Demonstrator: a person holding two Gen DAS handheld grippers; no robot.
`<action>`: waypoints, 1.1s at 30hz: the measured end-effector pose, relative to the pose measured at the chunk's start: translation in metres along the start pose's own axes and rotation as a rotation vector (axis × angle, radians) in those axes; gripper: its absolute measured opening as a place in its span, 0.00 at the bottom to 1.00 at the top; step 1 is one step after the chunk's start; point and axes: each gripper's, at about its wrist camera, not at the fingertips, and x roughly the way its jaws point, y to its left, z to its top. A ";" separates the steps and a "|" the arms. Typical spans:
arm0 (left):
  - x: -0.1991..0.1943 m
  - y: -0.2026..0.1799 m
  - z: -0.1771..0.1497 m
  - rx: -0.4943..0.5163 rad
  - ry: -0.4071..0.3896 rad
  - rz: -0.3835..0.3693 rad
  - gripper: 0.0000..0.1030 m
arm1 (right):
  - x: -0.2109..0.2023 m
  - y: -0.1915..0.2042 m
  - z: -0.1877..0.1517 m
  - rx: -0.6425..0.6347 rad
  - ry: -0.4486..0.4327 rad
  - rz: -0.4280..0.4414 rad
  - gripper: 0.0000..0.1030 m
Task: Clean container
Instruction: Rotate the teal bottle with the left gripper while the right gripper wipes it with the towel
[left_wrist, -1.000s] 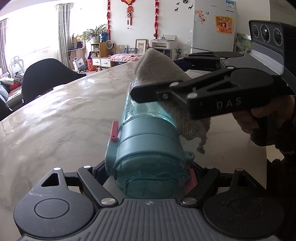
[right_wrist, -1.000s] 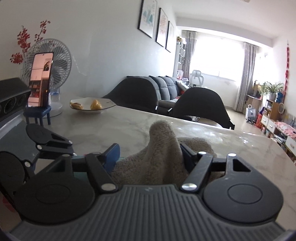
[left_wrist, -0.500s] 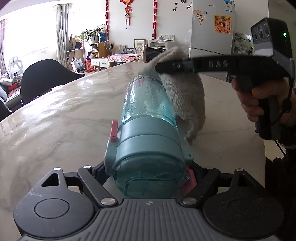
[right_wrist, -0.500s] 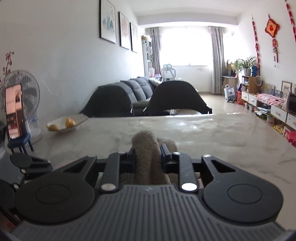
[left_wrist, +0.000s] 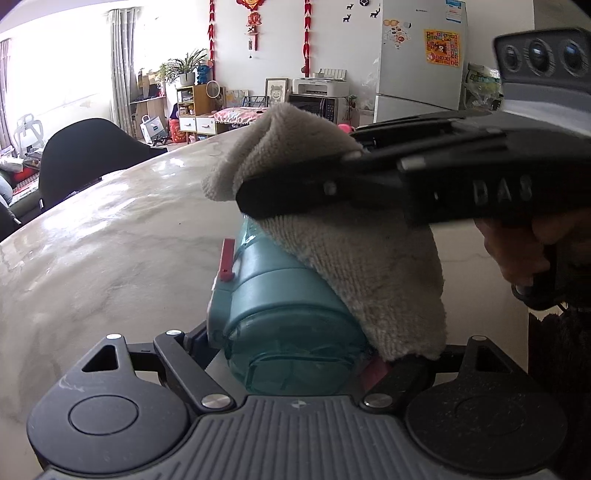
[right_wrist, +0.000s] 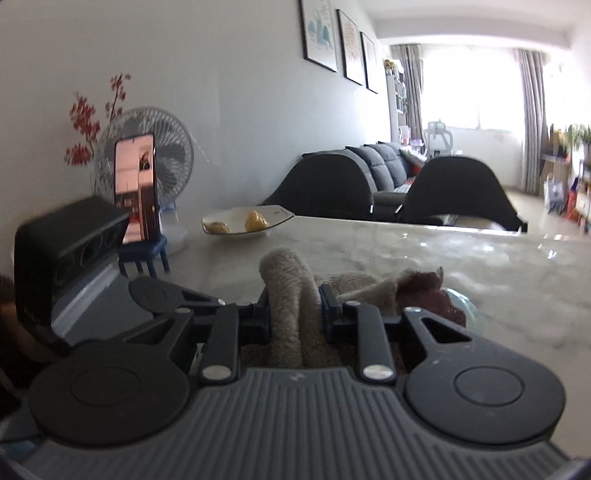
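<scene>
You're clamping the teal bottle (left_wrist: 291, 321) in the left gripper (left_wrist: 295, 354), lying above the marble table (left_wrist: 110, 258), so it's not rolling. Right gripper (right_wrist: 293, 314) is pinching the beige cloth (left_wrist: 354, 266), draping it over the bottle's top & side for wiping.

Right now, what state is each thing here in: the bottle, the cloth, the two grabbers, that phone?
Bottle: lying on its side, lid on, clamped.
Cloth: bunched, draped over the bottle.
Left gripper: shut on the bottle.
Right gripper: shut on the cloth.
Phone: upright on a stand, screen lit.
</scene>
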 end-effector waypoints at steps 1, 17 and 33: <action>0.001 -0.002 0.000 0.001 0.000 0.001 0.82 | 0.000 -0.003 0.001 0.013 -0.001 -0.001 0.22; 0.002 -0.005 -0.001 0.002 0.002 -0.003 0.83 | 0.002 -0.025 0.001 0.031 -0.034 -0.091 0.22; 0.000 -0.004 -0.003 0.009 0.004 -0.003 0.84 | -0.003 -0.036 0.001 0.011 -0.040 -0.184 0.22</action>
